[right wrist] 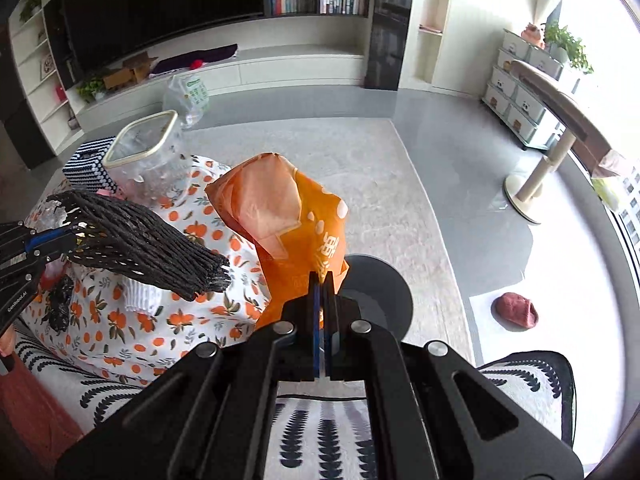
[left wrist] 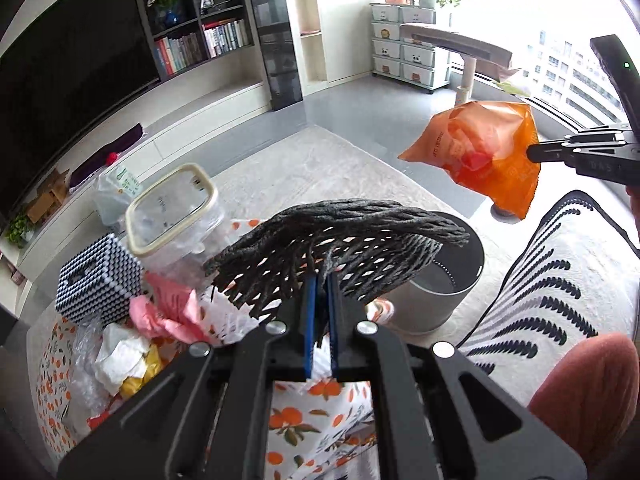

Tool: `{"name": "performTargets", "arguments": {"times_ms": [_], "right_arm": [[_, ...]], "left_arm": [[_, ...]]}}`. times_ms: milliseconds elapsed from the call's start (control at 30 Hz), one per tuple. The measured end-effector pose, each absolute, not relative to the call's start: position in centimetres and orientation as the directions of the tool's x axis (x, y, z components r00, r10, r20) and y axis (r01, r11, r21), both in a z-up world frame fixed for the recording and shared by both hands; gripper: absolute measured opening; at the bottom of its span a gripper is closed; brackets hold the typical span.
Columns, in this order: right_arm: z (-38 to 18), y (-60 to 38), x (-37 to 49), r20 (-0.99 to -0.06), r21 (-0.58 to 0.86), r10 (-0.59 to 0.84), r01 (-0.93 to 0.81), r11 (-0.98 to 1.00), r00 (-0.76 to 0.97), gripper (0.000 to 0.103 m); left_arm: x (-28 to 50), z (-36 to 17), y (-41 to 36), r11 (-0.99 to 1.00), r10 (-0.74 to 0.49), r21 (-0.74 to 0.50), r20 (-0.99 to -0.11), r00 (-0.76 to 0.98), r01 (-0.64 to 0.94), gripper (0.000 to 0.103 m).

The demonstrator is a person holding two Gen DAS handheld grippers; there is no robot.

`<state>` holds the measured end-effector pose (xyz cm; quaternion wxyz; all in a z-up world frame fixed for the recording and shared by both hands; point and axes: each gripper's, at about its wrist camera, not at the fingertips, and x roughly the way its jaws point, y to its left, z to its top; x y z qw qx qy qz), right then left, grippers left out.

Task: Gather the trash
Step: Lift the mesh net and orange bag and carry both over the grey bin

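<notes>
My left gripper (left wrist: 321, 280) is shut on a black foam net sleeve (left wrist: 340, 240) and holds it in the air beside the grey trash bin (left wrist: 448, 280). The net also shows in the right wrist view (right wrist: 140, 248), with the left gripper (right wrist: 70, 240) at the far left. My right gripper (right wrist: 323, 280) is shut on an orange snack bag (right wrist: 288, 220) and holds it above the bin (right wrist: 384, 292). In the left wrist view the bag (left wrist: 480, 156) hangs from the right gripper (left wrist: 534, 154) above and beyond the bin.
A table with an orange-print cloth (left wrist: 304, 420) holds crumpled pink and white paper (left wrist: 168, 316), a clear lidded container (left wrist: 172, 212), a black-and-white checked box (left wrist: 96, 280) and a plastic bag (left wrist: 116, 188). A patterned cushion (left wrist: 552, 280) lies to the right. A cat tree (right wrist: 552, 140) stands by the window.
</notes>
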<state>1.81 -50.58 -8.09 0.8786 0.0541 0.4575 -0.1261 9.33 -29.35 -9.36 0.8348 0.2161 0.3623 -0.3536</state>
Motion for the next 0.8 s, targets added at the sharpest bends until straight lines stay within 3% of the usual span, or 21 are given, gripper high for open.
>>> {"name": "performTargets", "arguments": {"times_ms": [467, 800], "right_arm": [[-12.9, -62.5, -2.7, -0.848, -0.024, -0.252, 0.440, 0.898, 0.466, 0.001], [-17.7, -66.3, -1.6, -0.884, 0.002, -0.213, 0.459, 0.889, 0.416, 0.001]], "left_arm": [[9.3, -16.7, -47.4, 0.543, -0.450, 0.082, -0.812, 0.372, 0.835, 0.006], [10.6, -22.6, -53.8, 0.526, -0.431, 0.064, -0.840, 0.330, 0.848, 0.009]]}}
